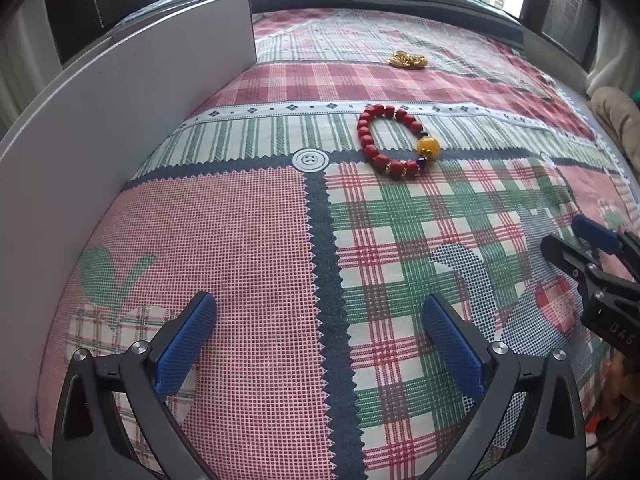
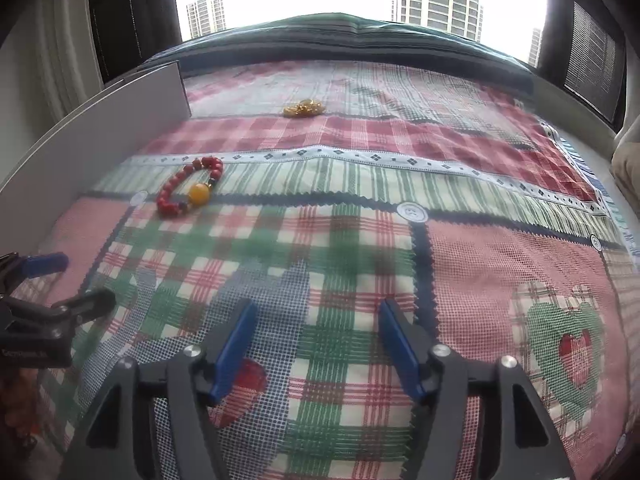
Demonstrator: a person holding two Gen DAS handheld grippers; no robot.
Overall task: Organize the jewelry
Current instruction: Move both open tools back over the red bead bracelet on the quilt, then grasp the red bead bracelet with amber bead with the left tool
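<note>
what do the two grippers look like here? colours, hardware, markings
Both match: the left gripper and right gripper have black angular plastic finger arms, flat blue textured pads and round silver pivot bolts. The right gripper's body carries partly readable white lettering. No cables or sleeves are clearly visible.

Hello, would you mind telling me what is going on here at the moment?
A person holds a two-finger gripper in each hand over a patchwork cloth. The left gripper and right gripper are both open and hold nothing. A red bead bracelet lies untouched on the cloth ahead, with a small gold jewelry piece farther back. A white board stands at the left.
</note>
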